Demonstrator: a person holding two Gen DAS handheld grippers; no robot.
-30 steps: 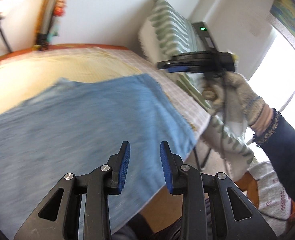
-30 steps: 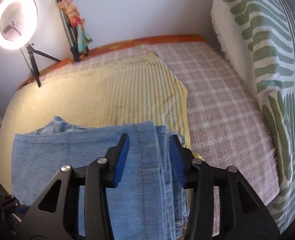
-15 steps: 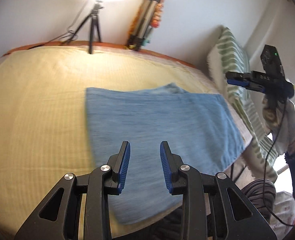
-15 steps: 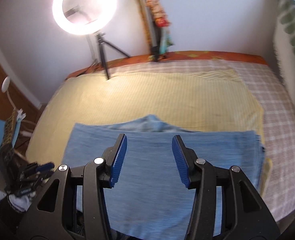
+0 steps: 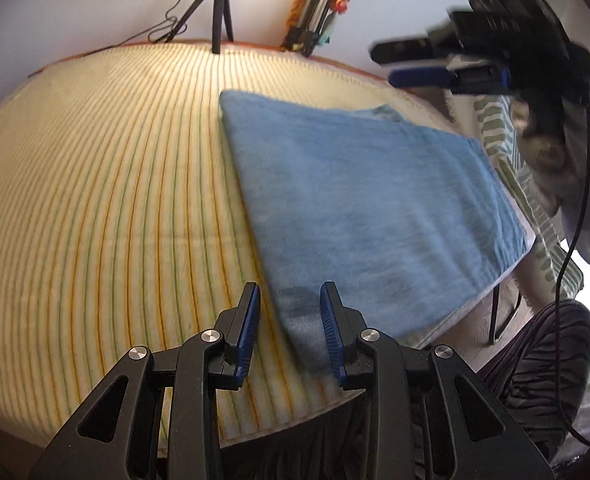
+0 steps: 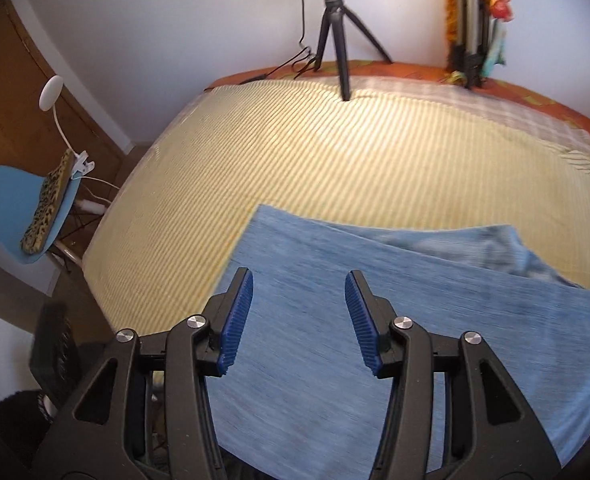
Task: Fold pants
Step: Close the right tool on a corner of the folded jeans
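Observation:
The blue pants [image 5: 367, 208] lie folded flat on a yellow striped bedspread [image 5: 95, 184], reaching to the bed's near edge. My left gripper [image 5: 291, 320] is open and empty, hovering above the pants' near left corner. My right gripper [image 6: 299, 316] is open and empty above the pants [image 6: 395, 320], near their left edge. It also shows in the left wrist view [image 5: 475, 56], raised above the pants' far right end.
A ring light on a tripod [image 6: 335, 40] stands at the far bed edge. A green patterned cushion [image 5: 507, 152] lies at the right. A blue chair [image 6: 23, 216] with a leopard-print item stands left of the bed. The person's legs [image 5: 535, 360] are at the bed's near edge.
Both grippers have swung left along the pants, from the right end toward the left edge. Both stayed open and empty. The pants lie as before.

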